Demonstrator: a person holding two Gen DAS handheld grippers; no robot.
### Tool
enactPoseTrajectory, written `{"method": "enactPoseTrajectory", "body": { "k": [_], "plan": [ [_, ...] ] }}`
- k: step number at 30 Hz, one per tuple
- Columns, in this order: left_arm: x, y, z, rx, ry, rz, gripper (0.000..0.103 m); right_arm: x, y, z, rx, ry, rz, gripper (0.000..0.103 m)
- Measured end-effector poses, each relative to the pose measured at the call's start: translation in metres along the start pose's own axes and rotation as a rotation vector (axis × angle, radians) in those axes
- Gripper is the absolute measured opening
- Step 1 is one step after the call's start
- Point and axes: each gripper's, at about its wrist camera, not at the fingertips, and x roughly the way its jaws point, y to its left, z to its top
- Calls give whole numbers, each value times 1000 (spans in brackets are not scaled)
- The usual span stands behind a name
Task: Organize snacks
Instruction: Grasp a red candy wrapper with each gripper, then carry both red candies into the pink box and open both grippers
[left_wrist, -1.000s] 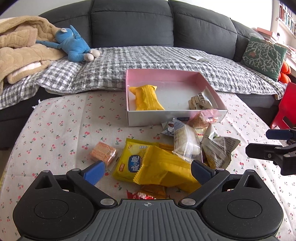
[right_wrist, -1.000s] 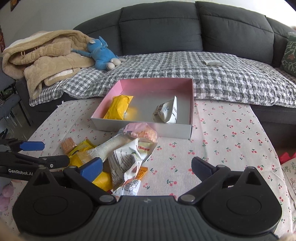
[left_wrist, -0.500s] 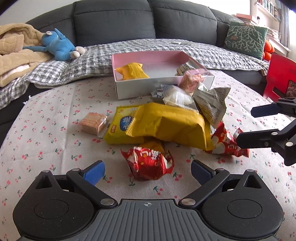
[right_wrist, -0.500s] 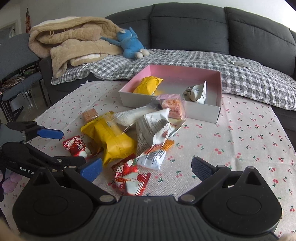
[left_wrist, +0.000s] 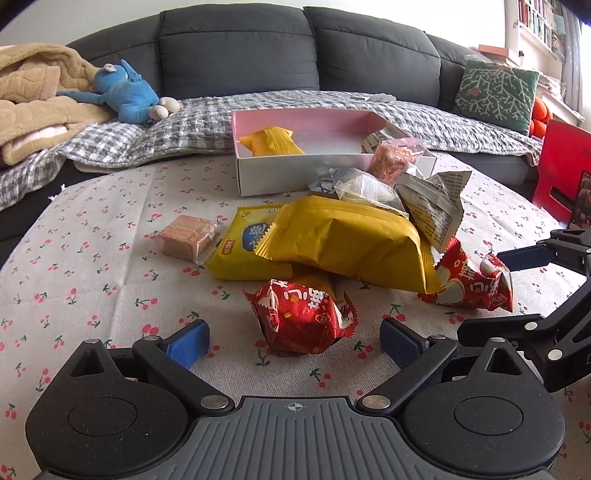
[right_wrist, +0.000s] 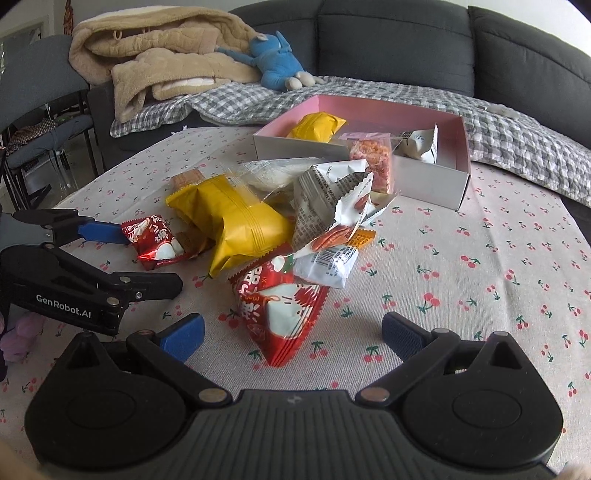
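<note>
Left gripper (left_wrist: 294, 339): jaws spread wide, low over the table, a red snack pack (left_wrist: 301, 319) between the tips, not pinched
Right gripper (right_wrist: 291, 330): jaws spread wide, a second red pack (right_wrist: 282, 312) between the tips, not pinched
Snack pile (left_wrist: 347, 240): middle of the table (left_wrist: 92, 266), big yellow bag on top
Pink box (left_wrist: 295, 122): far edge of the table, by the sofa, small yellow pack (left_wrist: 273, 142) inside

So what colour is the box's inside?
Pink inside the shallow cardboard box, clearest in the right wrist view.
</note>
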Motion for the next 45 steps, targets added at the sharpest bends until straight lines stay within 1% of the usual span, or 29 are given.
{"method": "enactPoseTrajectory", "body": {
  "k": [2,4,7,9,12,14,15,17,18,20,22,24,26,28,30,39,45],
  "plan": [
    [1,0,1,-1,-2,-2,98,0,0,1,4,-7,3,101],
    [1,0,2,-5,-1,-6,94,-1,0,1,5,-12,7,99],
    [1,1,3,-11,1,-14,89,-1,1,2,-1,-20,12,92],
    [0,0,4,-8,1,-17,85,-1,1,3,-3,-18,21,84],
    [-1,-1,5,-3,-3,-19,77,-1,2,5,-7,-17,30,77],
    [-1,-2,6,-2,-3,-23,68,-1,3,5,-10,-17,36,74],
    [-2,-1,6,-3,-3,-23,66,-1,3,5,-11,-17,37,71],
    [-3,-1,7,0,-3,-22,58,-1,3,6,-11,-17,42,67],
    [-3,-2,9,2,-4,-18,57,-2,3,7,-10,-17,44,65],
    [-4,-2,11,5,-6,-12,52,-1,3,7,-8,-15,49,62],
    [-5,-2,12,6,-6,-10,50,-1,3,8,-9,-14,52,55],
    [-6,-2,13,7,-3,-16,47,-2,2,9,-3,-14,54,44],
    [-7,-4,13,14,-2,-21,43,-3,0,10,7,-15,63,40],
    [-8,-5,14,24,2,-24,41,-3,0,11,11,-15,75,38],
    [-9,-6,14,27,1,-26,40,-4,1,12,1,-15,81,33],
    [-18,-5,20,15,-10,-34,36,-11,3,16,-5,-32,106,32],
    [-29,-9,25,20,-37,-52,36,-19,4,22,-2,-62,120,32]
  ]
}}
